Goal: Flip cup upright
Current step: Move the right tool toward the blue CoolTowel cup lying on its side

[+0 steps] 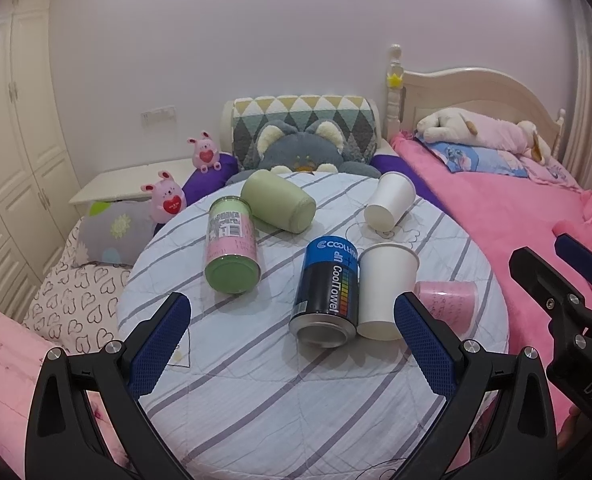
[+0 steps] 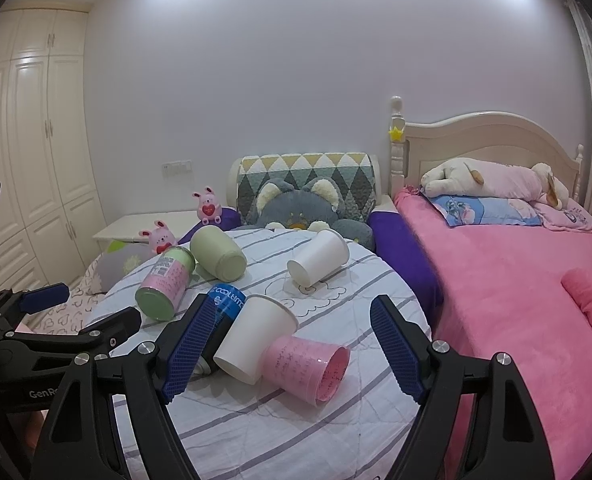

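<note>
- Just ahead of the right gripper, jaws spread wide and empty, the pink translucent plastic cup lies tipped on the round striped bench.
- Left gripper: jaws likewise wide, holding nothing.

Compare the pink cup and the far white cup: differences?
Colour: the pink cup is translucent pink with faint print; the far white cup is plain opaque white.
Pose: the pink cup's open mouth faces the cameras; the far white cup shows its closed base.
Contact: the pink cup touches the near white cup; the far white cup lies alone.
Shared: both lie on their sides on the striped round cover.
</note>
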